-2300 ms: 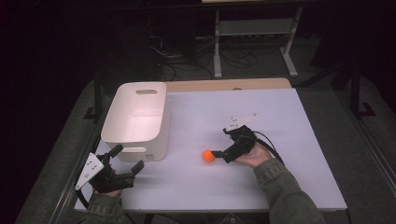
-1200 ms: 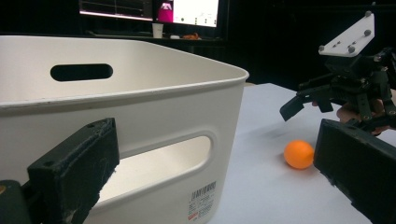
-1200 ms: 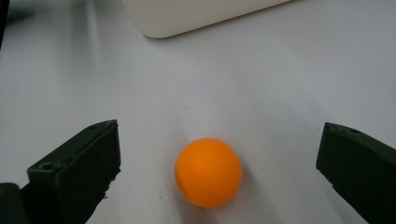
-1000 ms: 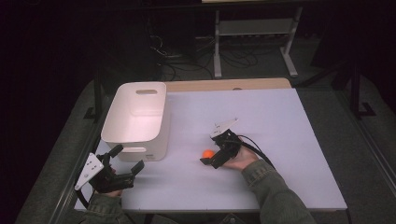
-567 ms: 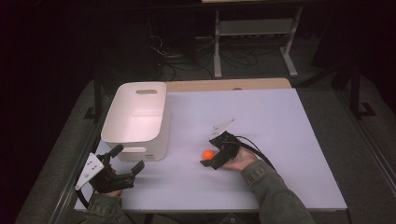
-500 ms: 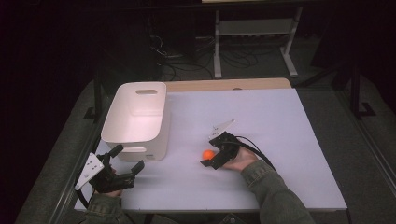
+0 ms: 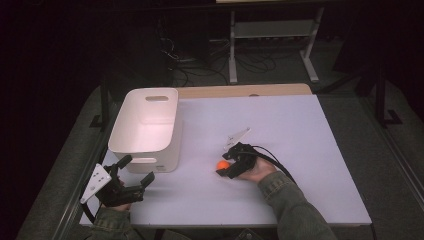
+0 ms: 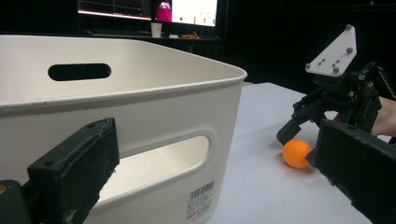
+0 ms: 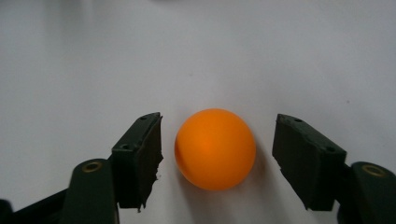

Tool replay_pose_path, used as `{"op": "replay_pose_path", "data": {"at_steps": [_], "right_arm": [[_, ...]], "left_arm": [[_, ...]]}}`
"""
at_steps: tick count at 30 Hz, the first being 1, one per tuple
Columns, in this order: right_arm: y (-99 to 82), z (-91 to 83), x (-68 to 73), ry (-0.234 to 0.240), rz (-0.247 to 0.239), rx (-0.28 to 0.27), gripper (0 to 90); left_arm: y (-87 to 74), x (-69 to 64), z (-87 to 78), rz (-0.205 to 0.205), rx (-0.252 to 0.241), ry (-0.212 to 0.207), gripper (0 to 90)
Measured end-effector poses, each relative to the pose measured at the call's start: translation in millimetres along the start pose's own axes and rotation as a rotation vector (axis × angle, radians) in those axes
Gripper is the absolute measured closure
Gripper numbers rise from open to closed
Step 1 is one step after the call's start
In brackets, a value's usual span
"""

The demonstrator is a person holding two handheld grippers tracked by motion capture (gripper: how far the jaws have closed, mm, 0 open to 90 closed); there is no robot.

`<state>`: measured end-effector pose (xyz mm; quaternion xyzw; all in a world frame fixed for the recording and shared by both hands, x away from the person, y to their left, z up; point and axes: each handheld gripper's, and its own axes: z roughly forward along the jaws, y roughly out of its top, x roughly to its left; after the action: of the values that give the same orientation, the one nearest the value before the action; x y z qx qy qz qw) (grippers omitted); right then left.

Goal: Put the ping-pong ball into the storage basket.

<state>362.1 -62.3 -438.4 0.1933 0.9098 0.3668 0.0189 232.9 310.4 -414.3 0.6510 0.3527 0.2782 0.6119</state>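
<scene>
Examining the orange ball (image 9: 215,148), we find a smooth, matte, evenly coloured sphere with no markings, resting on the white table (image 7: 300,130). We take the white bin (image 7: 150,125) as landmark: the ball lies to the right of its near right corner, apart from it. Our right gripper (image 7: 223,167) brackets the ball; its jaws have just been closing, with the ball between them, yet a gap shows on each side in the right gripper view, so the pads do not press. Our left gripper (image 7: 132,172) rests just in front of the bin's near wall, jaws spread apart with nothing between them. The bin stands upright, with handle slots, a barcode label (image 8: 201,196), and a bare interior
</scene>
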Motion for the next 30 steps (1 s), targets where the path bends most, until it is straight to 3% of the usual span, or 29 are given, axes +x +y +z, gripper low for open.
{"op": "replay_pose_path", "data": {"at_steps": [11, 30], "right_arm": [[-0.6, 1.6, -0.9, 0.008, -0.003, 0.007, 48.8], [2.5, -10.8, -3.0, 0.024, 0.008, -0.021, 49.8]], "left_arm": [[0.0, -0.1, 0.0, -0.003, 0.002, -0.003, 0.0], [0.0, -0.2, 0.2, -0.003, 0.001, -0.003, 0.0]]}}
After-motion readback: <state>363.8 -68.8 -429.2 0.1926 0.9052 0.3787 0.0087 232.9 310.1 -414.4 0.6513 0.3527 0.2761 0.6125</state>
